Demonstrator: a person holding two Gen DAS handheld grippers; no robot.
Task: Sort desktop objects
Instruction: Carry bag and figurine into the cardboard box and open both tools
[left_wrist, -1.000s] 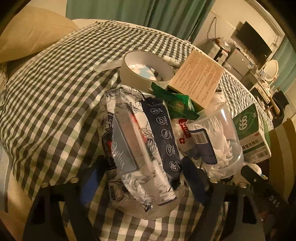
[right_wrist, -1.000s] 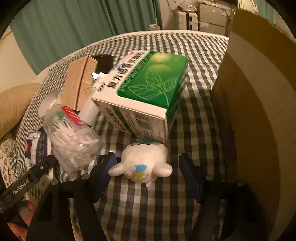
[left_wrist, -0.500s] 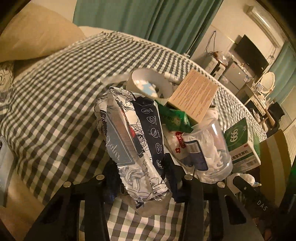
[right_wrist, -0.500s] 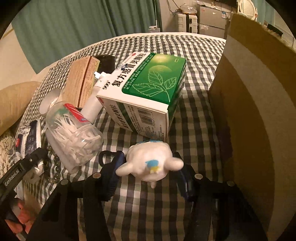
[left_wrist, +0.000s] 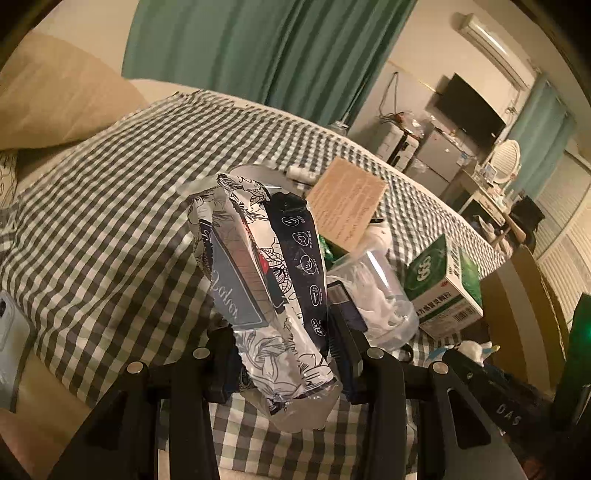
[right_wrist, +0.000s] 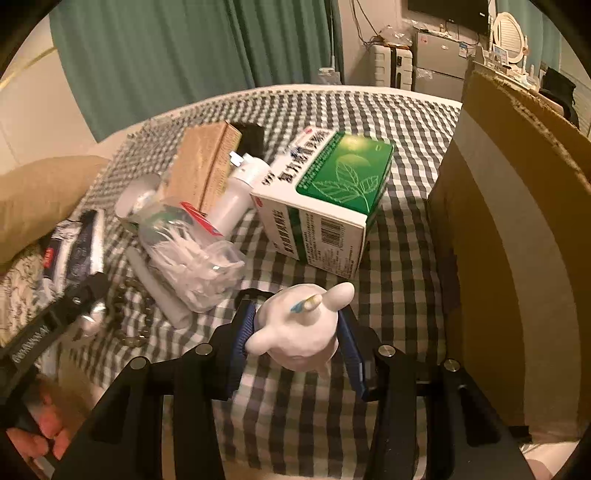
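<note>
My left gripper (left_wrist: 284, 350) is shut on a floral foil packet (left_wrist: 258, 280) and holds it upright above the checked cloth (left_wrist: 110, 229). In the right wrist view a white toy figure (right_wrist: 295, 347) with a blue and yellow mark sits between the pads of my right gripper (right_wrist: 297, 332). Those jaws are closing on it and it hangs clear of the cloth. Behind lie a green medicine box (right_wrist: 325, 199), a clear jar of white picks (right_wrist: 192, 251), a tan box (right_wrist: 203, 166) and a white bottle (right_wrist: 240, 188).
A tall cardboard box (right_wrist: 517, 240) stands at the right of the bed. A tape roll (left_wrist: 255, 171) lies behind the packet, a bead string (right_wrist: 136, 317) near the jar, and a phone (left_wrist: 11, 339) at the left edge. A tan pillow (left_wrist: 55, 96) is at the back left.
The left gripper closed on the foil packet and raised it off the cloth. The right gripper closed around the white toy and lifted it, tilting it.
</note>
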